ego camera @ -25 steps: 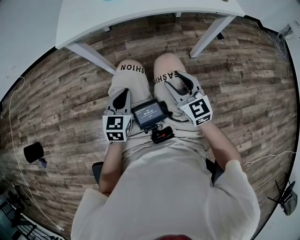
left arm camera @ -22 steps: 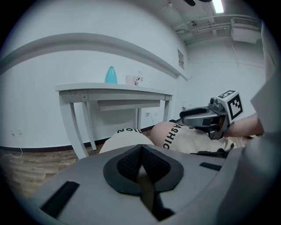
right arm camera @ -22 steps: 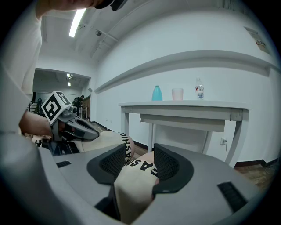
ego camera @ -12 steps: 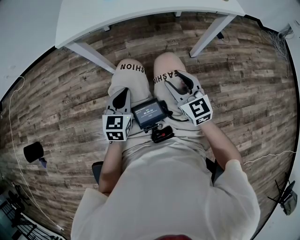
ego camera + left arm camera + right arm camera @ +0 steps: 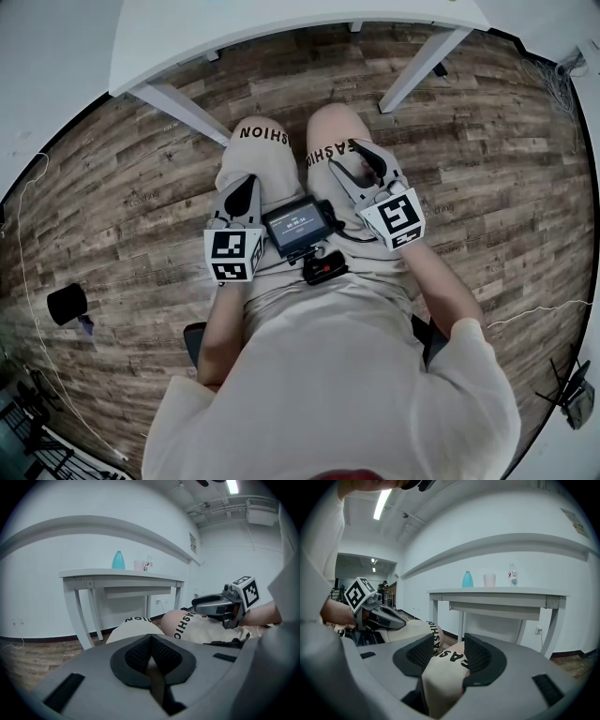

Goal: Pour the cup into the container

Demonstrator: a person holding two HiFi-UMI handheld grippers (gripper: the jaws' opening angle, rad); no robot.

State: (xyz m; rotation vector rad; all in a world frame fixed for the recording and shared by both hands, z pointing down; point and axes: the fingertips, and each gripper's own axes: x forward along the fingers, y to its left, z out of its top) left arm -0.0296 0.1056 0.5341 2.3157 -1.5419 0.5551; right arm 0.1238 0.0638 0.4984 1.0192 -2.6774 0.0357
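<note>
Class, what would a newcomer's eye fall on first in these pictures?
Two marker-cubed grippers, left tongs shut and right tongs open, sit on a seated person's lap mid-picture in the head view. Ahead, a white table holds a teal bottle, a pale cup and a clear bottle.

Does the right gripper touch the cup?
Apart. The right gripper view shows the cup far off on the white table; the right gripper is low over the person's thigh.

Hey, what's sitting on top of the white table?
A teal bottle, a pale cup and a clear water bottle stand in a row on the table. What the cup holds cannot be seen from this low angle.
</note>
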